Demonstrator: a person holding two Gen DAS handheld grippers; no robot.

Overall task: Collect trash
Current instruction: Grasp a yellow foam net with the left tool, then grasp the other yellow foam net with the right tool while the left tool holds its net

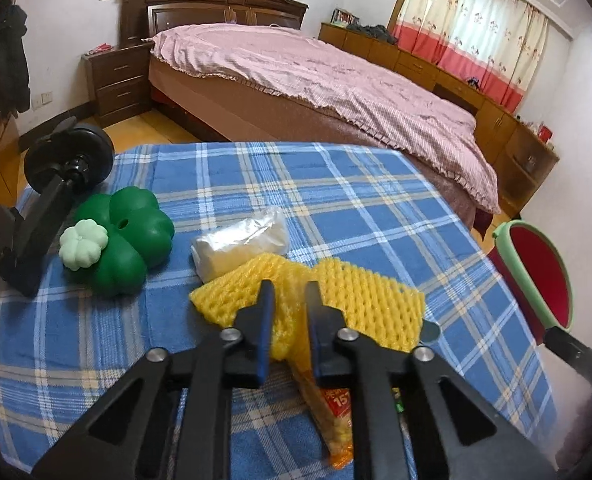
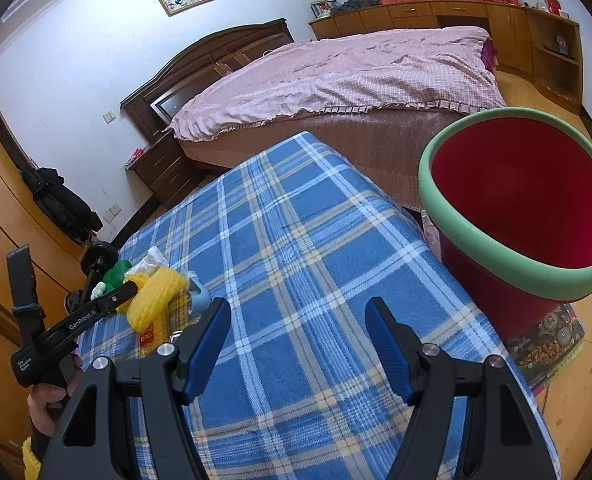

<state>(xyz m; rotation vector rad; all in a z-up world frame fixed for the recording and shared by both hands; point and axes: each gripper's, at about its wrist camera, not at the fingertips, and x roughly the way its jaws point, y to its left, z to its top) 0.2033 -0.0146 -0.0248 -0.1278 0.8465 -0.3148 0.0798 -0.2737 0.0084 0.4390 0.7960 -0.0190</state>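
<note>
Clamping down on the yellow foam net [image 1: 360, 300] with the left hand-held gripper [image 1: 289, 292], jaws squeezed nearly together with the mesh bunched between them. Sitting right on the blue plaid table [image 1: 336, 208], that net, on top of an orange snack wrapper [image 1: 338, 420], with a clear plastic bag [image 1: 239, 240] just behind. Green clover toy [image 1: 123, 236] off to the left, near a black clamp mount [image 1: 35, 208]. Right hand-held gripper [image 2: 298, 340] hanging wide open over bare cloth, gripping nothing. Red bin with green rim [image 2: 528, 280] standing just beside the table edge.
</note>
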